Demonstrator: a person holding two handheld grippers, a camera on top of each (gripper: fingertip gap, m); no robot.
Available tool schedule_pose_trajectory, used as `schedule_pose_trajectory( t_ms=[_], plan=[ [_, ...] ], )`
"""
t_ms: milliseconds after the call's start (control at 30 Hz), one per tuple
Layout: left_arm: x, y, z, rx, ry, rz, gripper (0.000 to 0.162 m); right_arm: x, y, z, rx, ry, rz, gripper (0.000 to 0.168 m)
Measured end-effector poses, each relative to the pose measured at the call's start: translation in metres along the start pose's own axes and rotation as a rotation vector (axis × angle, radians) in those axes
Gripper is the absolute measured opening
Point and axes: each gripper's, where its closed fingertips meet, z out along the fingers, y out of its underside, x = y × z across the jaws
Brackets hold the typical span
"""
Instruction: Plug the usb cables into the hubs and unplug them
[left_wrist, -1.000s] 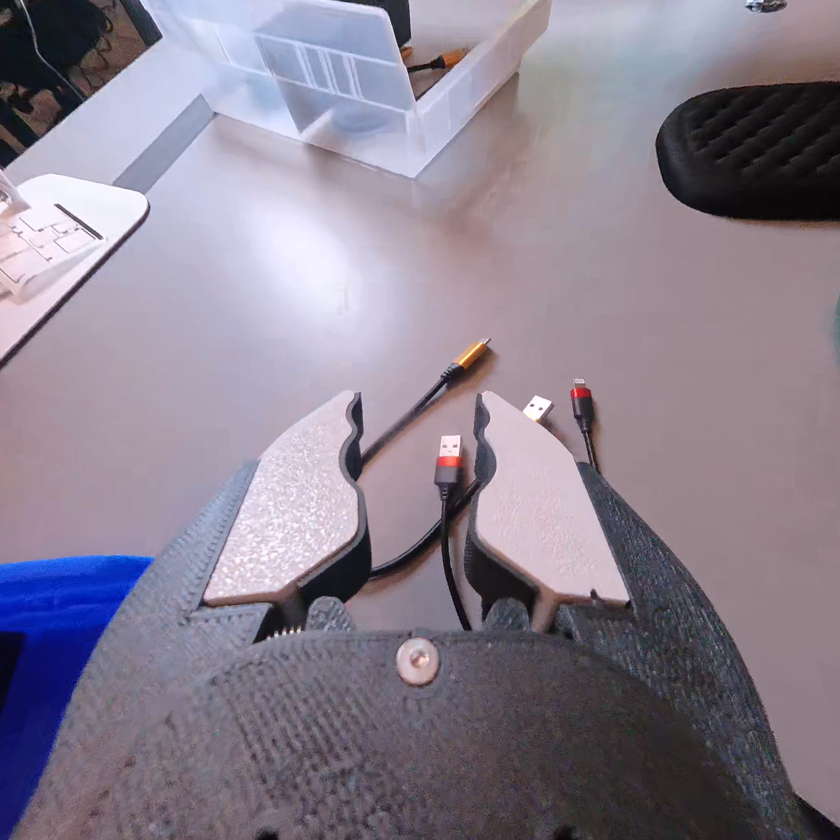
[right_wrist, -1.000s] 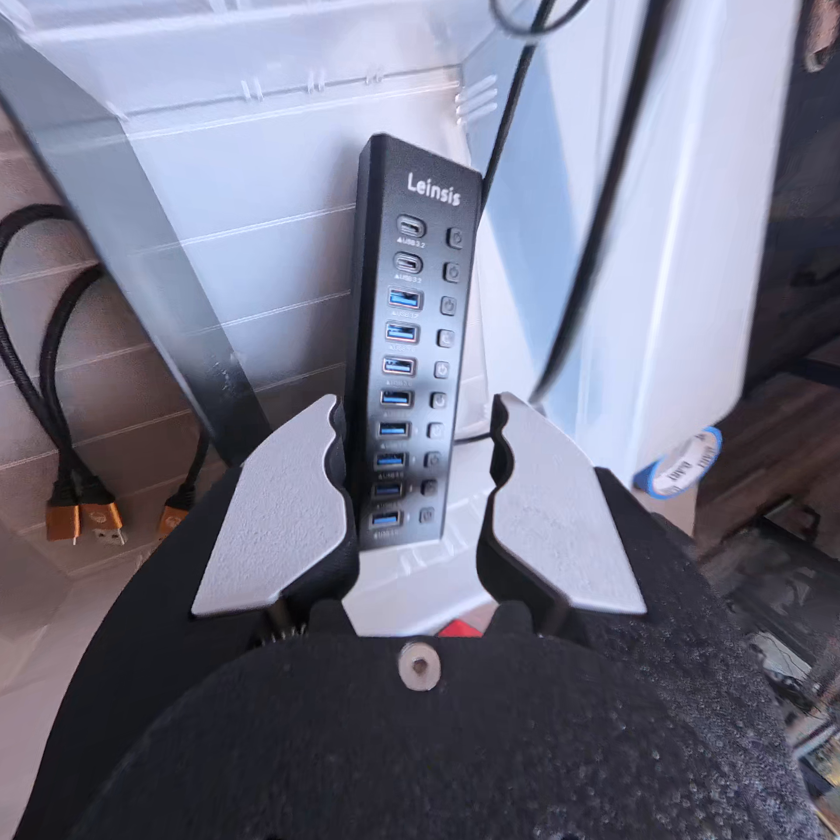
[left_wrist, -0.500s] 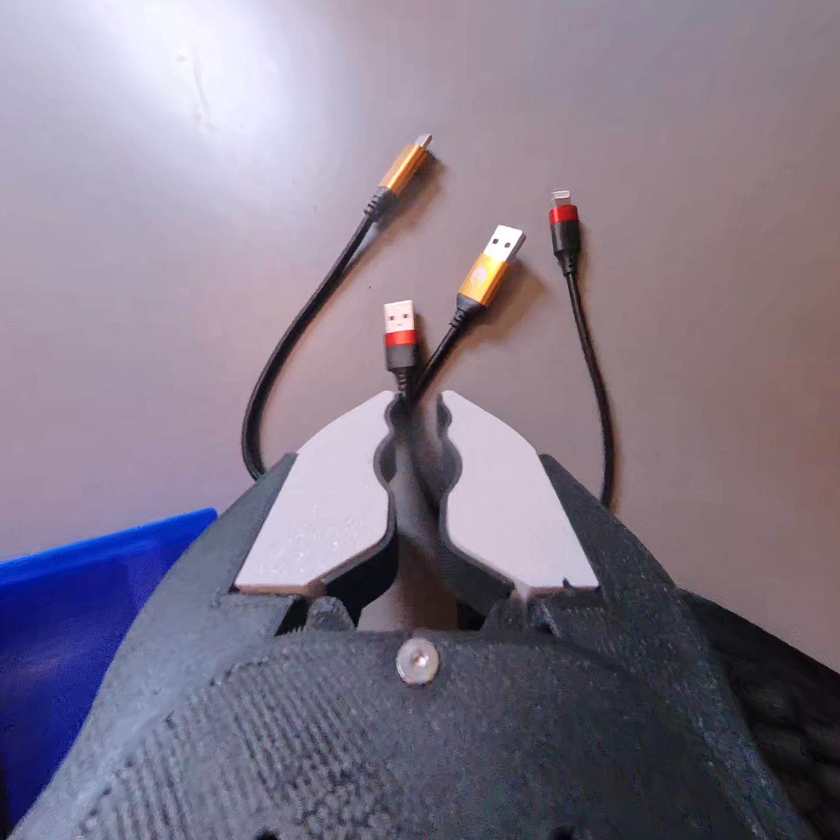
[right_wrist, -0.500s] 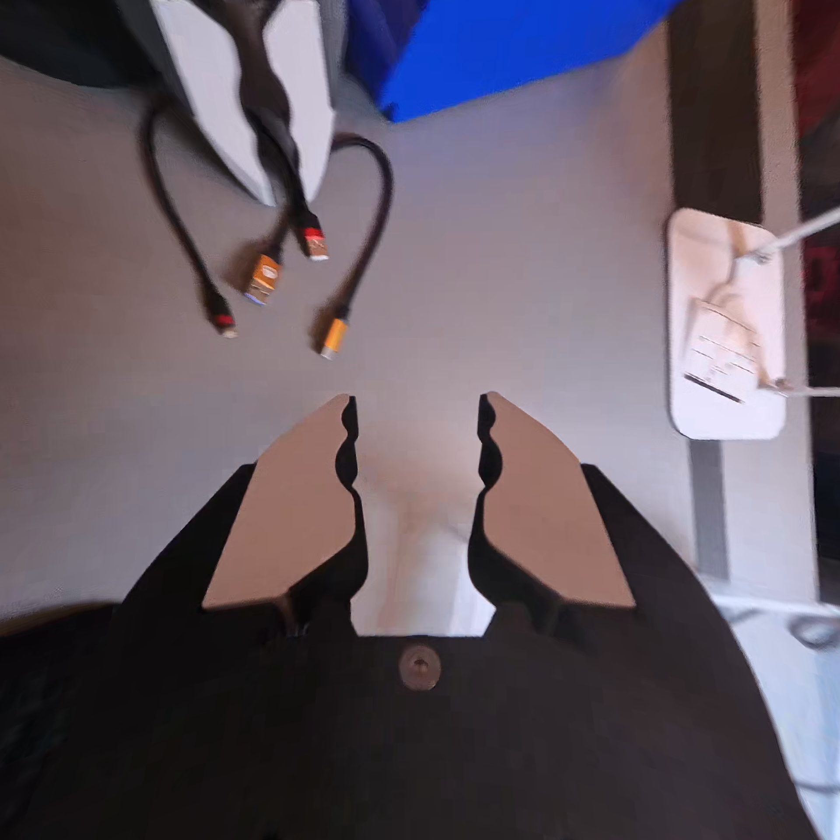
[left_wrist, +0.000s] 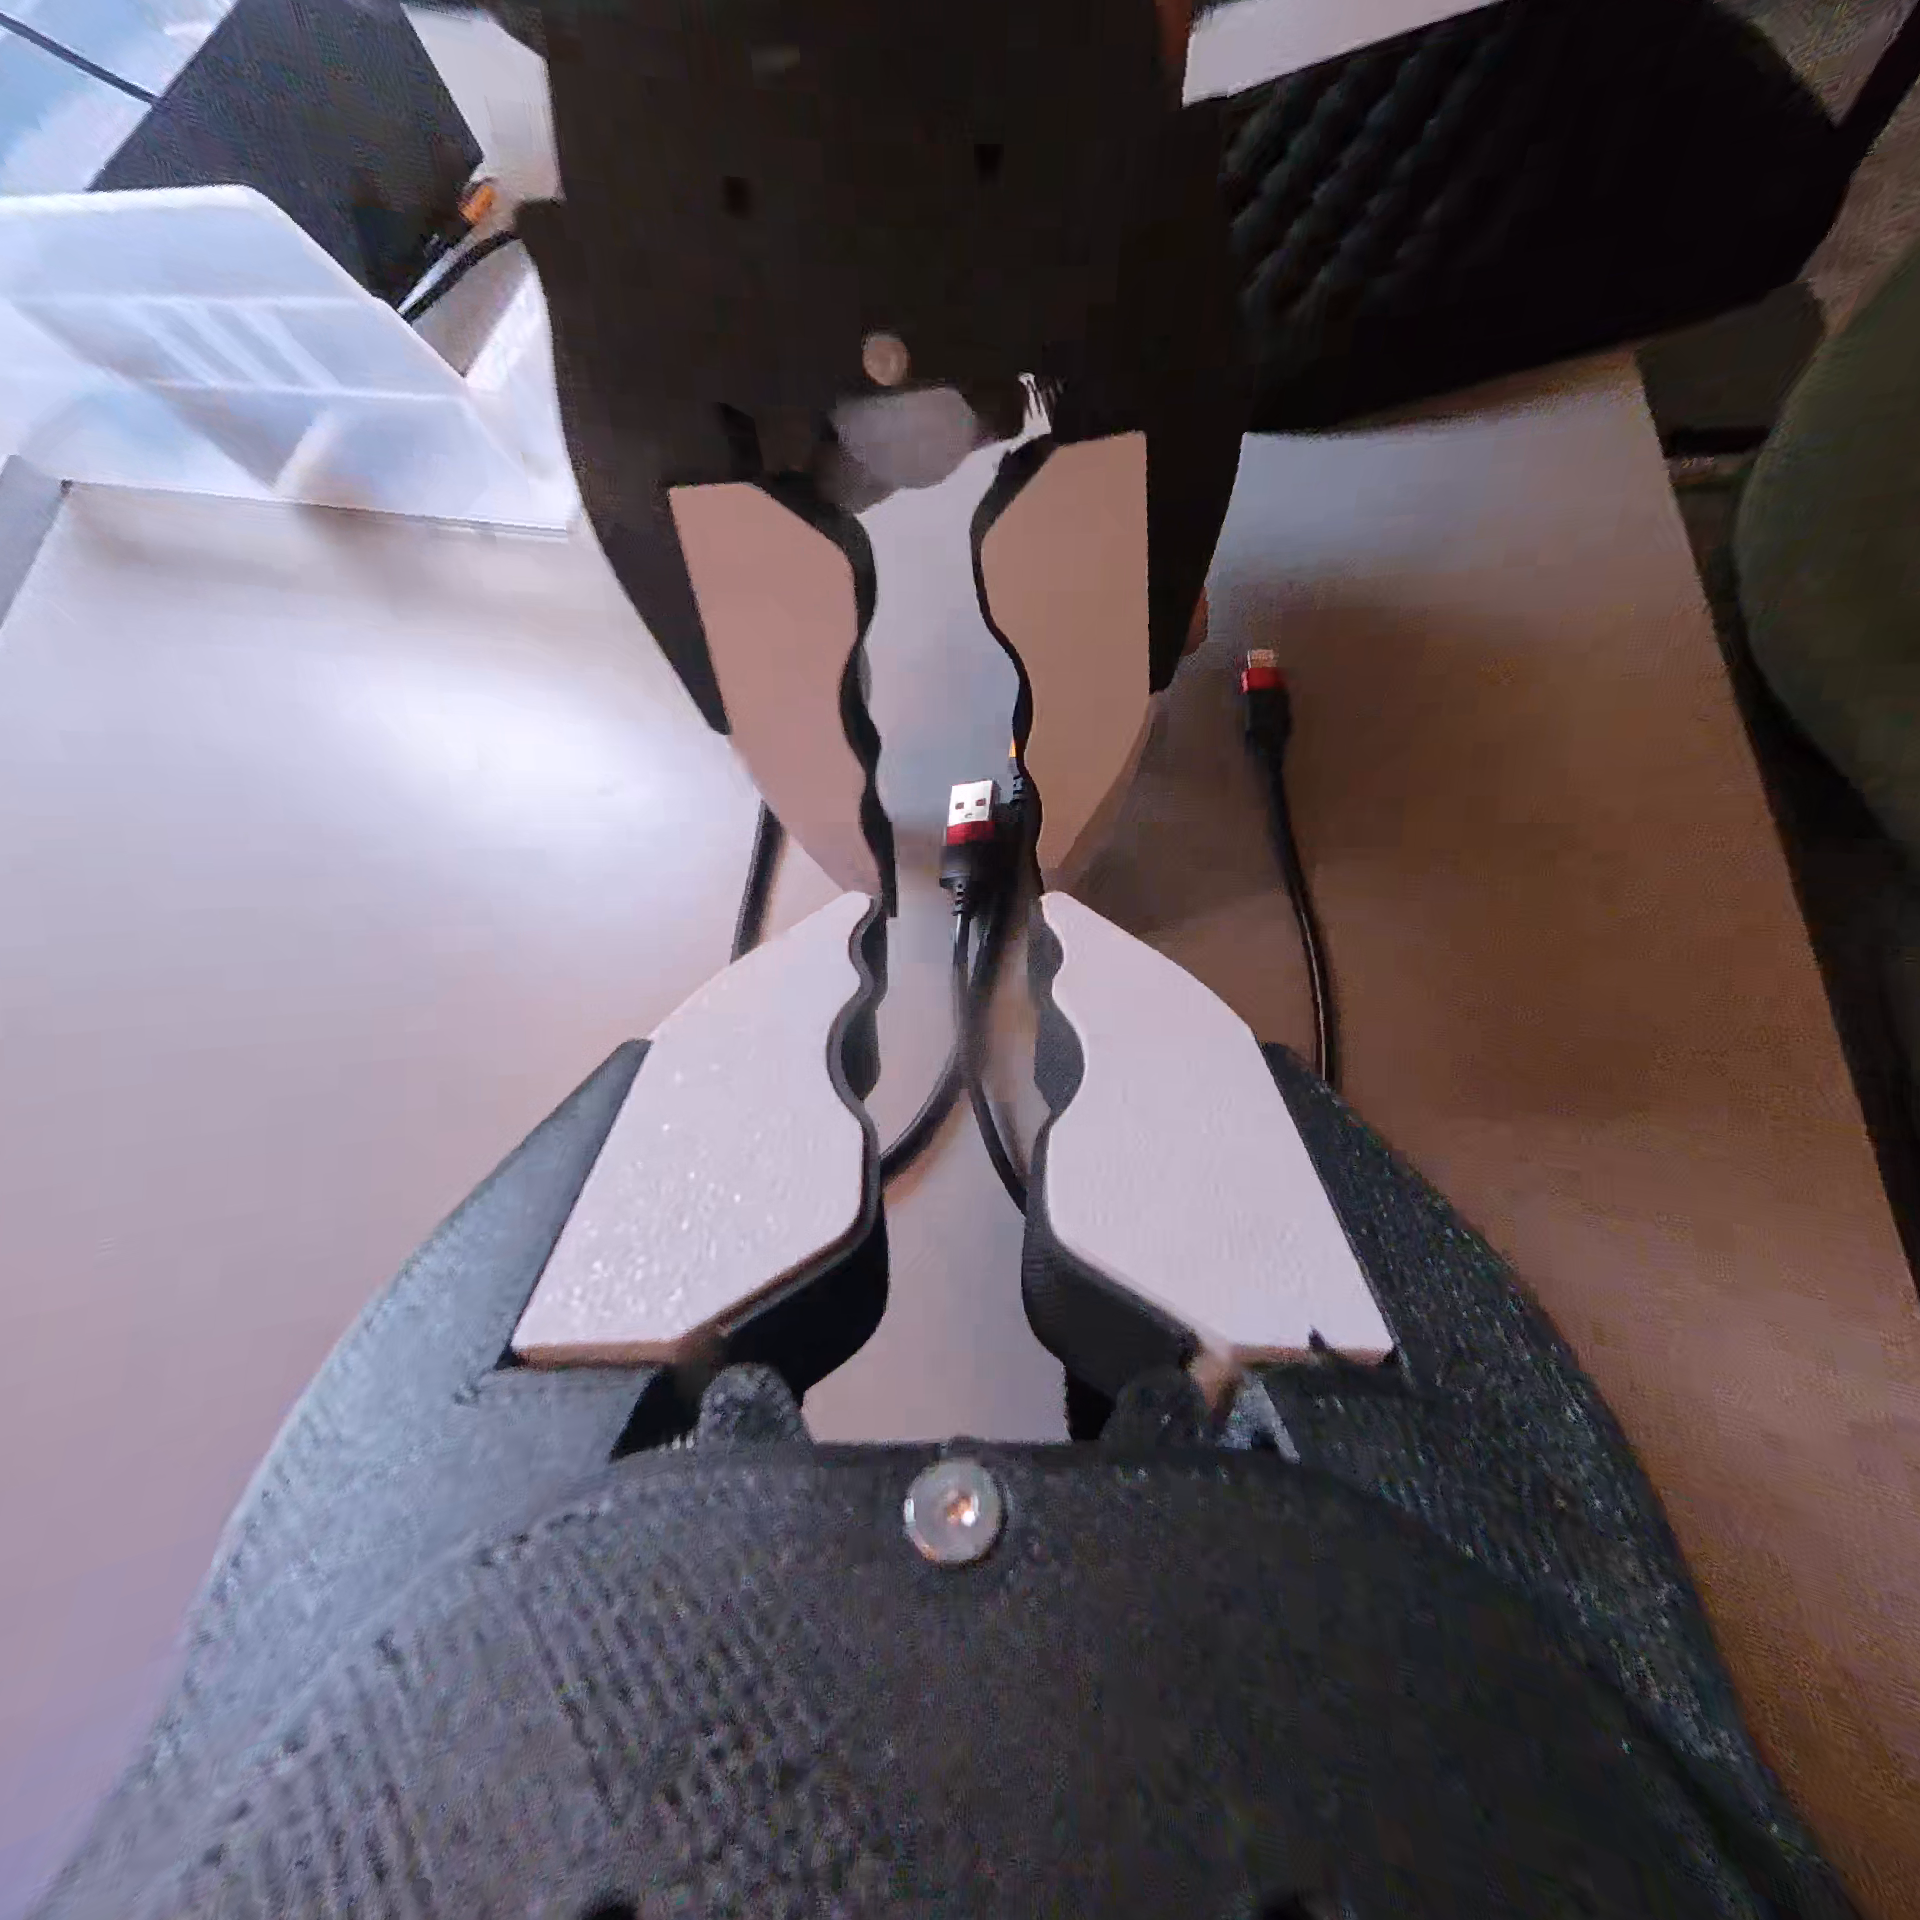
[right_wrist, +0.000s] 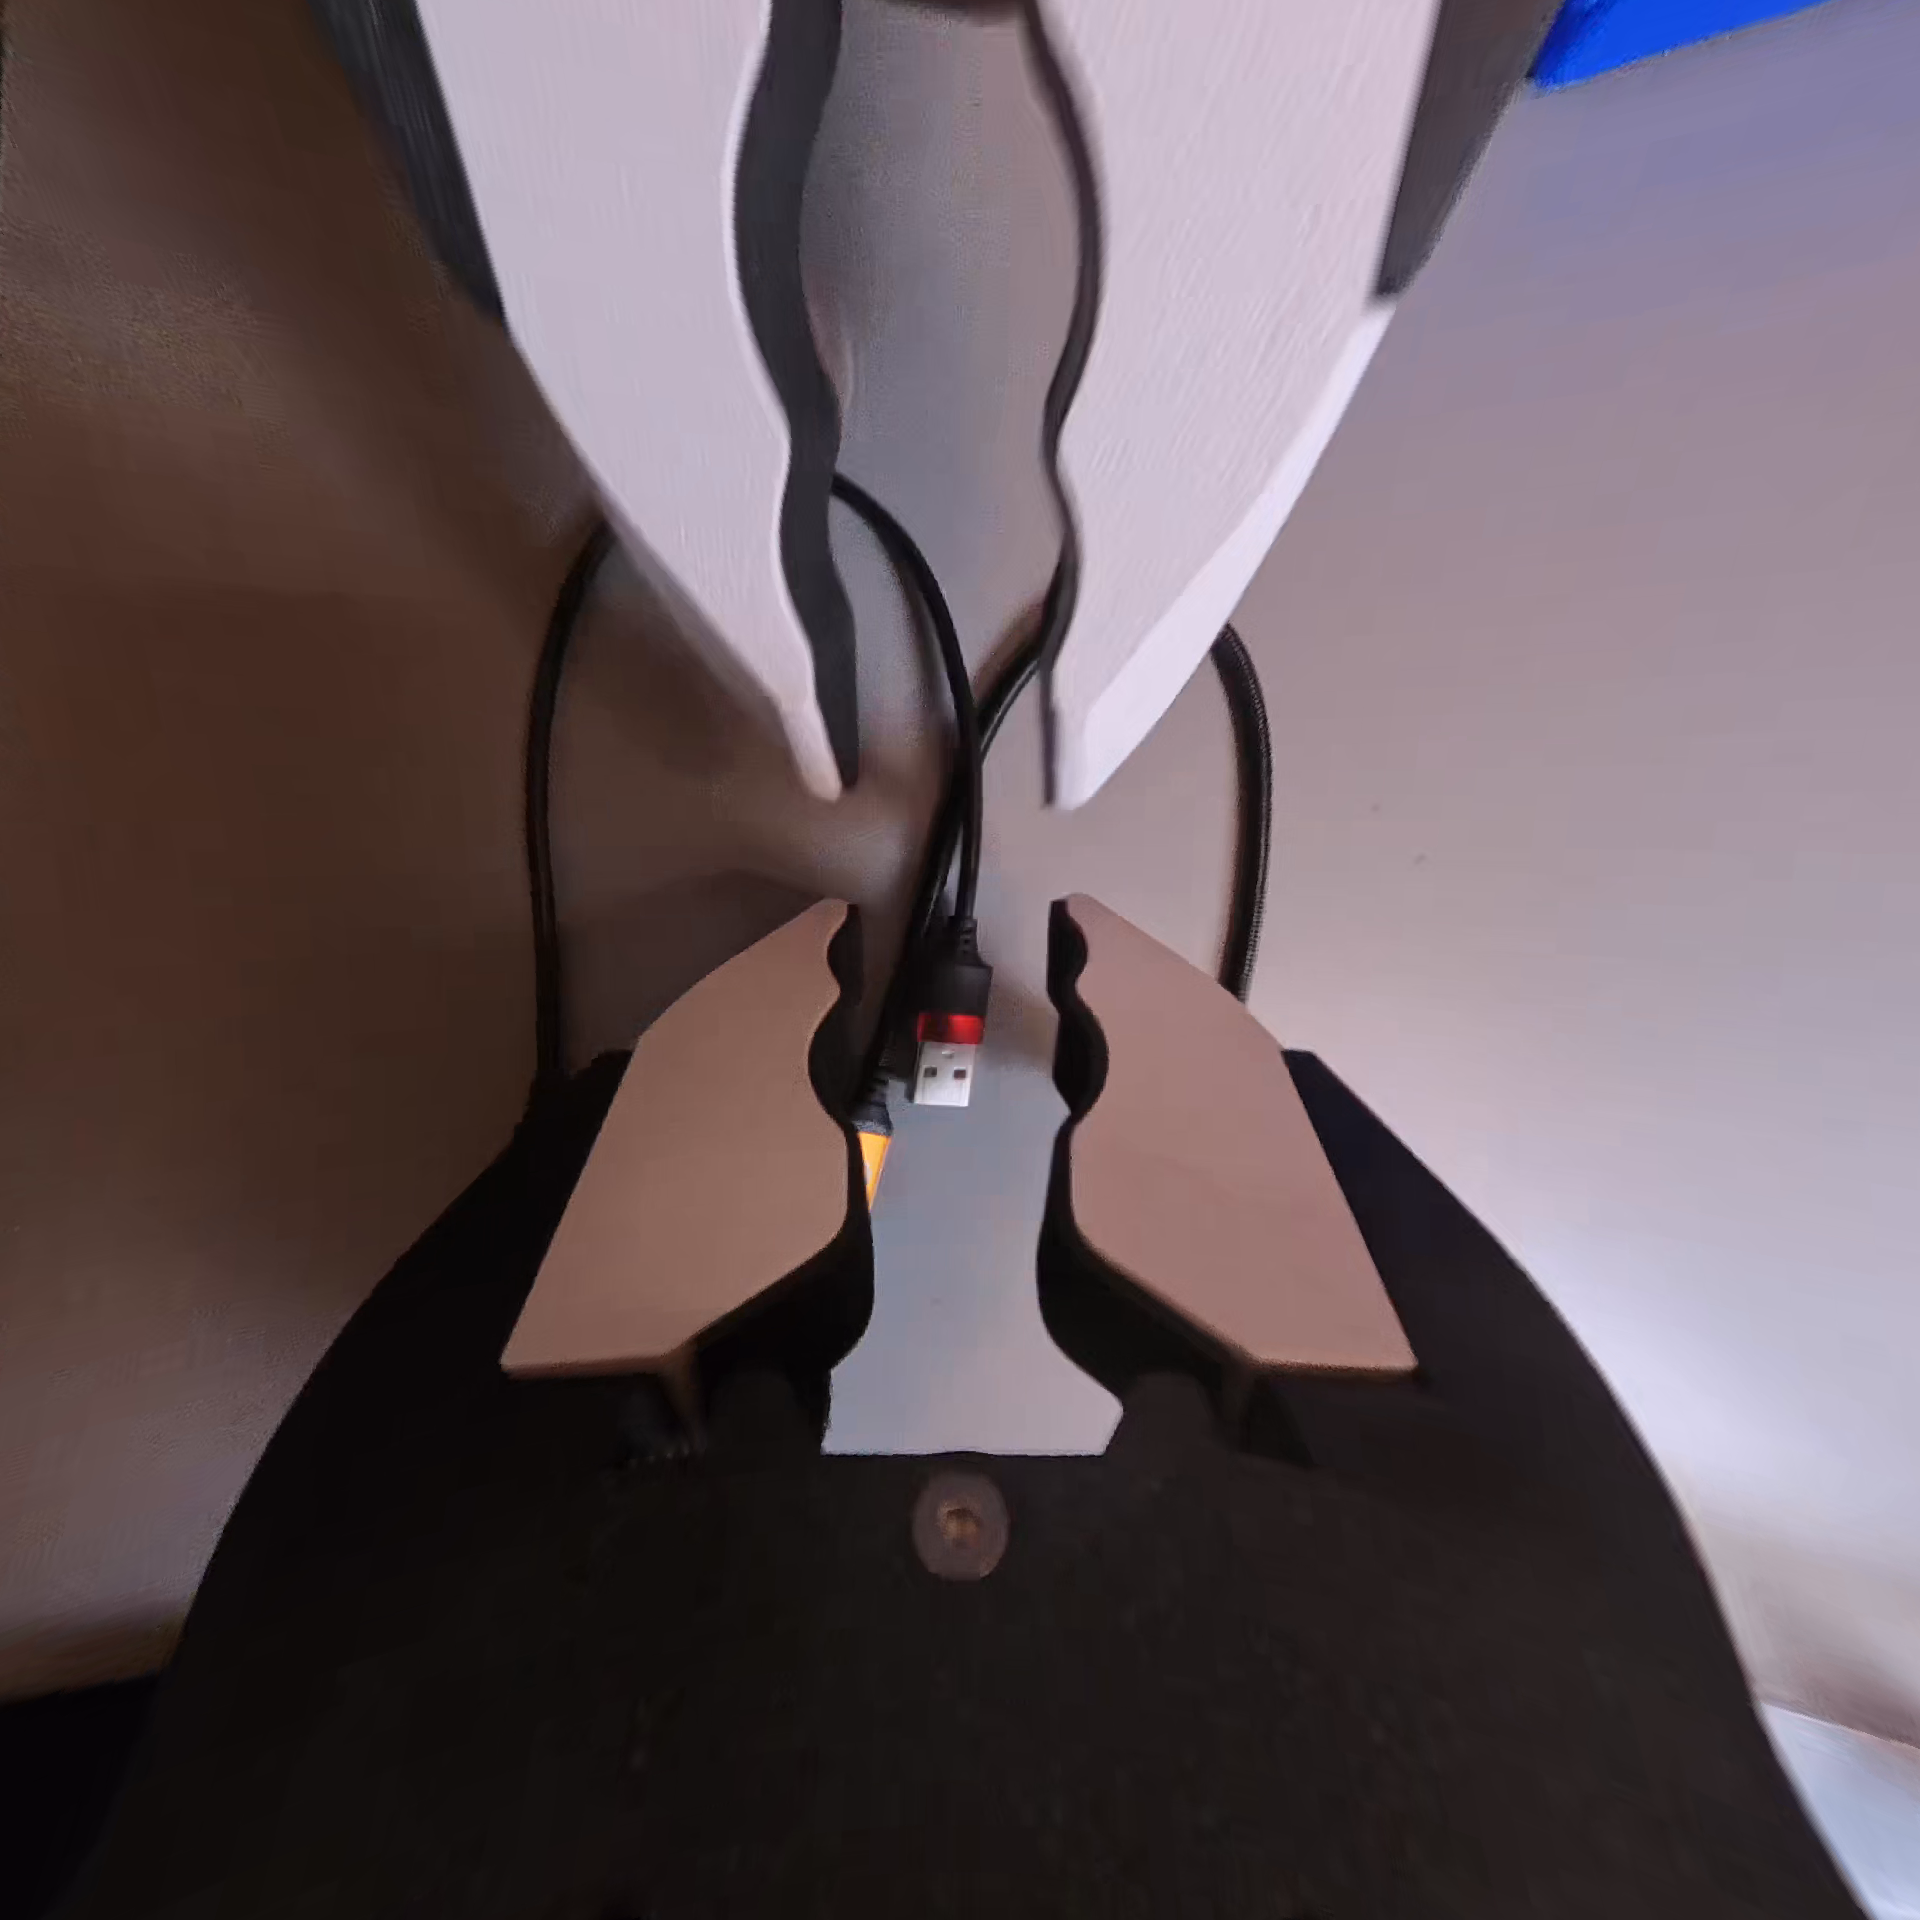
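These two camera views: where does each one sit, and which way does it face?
Left wrist view: on the left gripper, looking along its fingers at the table; the right gripper faces it.
Right wrist view: on the right gripper, looking back at the left gripper.
Shared: both grippers, open, tip to tip around the red-collared USB plug.

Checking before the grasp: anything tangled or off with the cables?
Two black cables run bunched between both open grippers. The red-collared USB plug lies against the orange-collared plug, which is half hidden by the right gripper finger; closing may catch both.
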Motion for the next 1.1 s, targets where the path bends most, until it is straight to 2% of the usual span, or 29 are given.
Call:
schedule_pose_trajectory(
  t_ms=[67,267,333,433,600,700,800,900,1000,1100],
  plan=[
    [-0.009,0.004,-0.011,0.011,-0.029,-0.024,0.027,0.0,0.008,0.004,-0.033,0.007,-0.006,0.027],
    [-0.032,0.022,-0.037,-0.006,-0.116,-0.057,0.027,-0.004,0.004,0.008,-0.065,-0.054,0.051,0.031],
    [-0.037,0.023,-0.042,0.0,-0.139,-0.063,0.026,-0.004,-0.002,0.013,-0.079,-0.076,0.099,0.025],
    [-0.038,0.028,-0.044,-0.008,-0.155,-0.062,0.024,-0.003,-0.004,0.015,-0.107,-0.091,0.123,0.006],
    [-0.036,0.039,-0.039,-0.055,-0.155,-0.045,0.021,-0.007,0.005,0.01,-0.162,-0.089,0.089,0.004],
    [-0.036,0.038,-0.041,-0.043,-0.161,-0.038,0.02,-0.016,0.006,-0.004,-0.098,-0.092,0.101,0.004],
    [-0.042,0.032,-0.047,-0.01,-0.198,-0.041,0.019,-0.015,-0.001,-0.04,0.02,-0.049,0.133,0.004],
    [-0.052,0.023,-0.055,0.051,-0.244,-0.071,0.018,-0.001,-0.008,-0.097,0.112,0.057,0.16,0.003],
    [-0.056,0.018,-0.058,0.085,-0.261,-0.091,0.017,0.031,-0.004,-0.168,0.139,0.248,0.176,0.004],
    [-0.055,0.02,-0.055,0.065,-0.263,-0.08,0.016,0.075,0.021,-0.234,0.056,0.506,0.184,0.004]
  ],
)
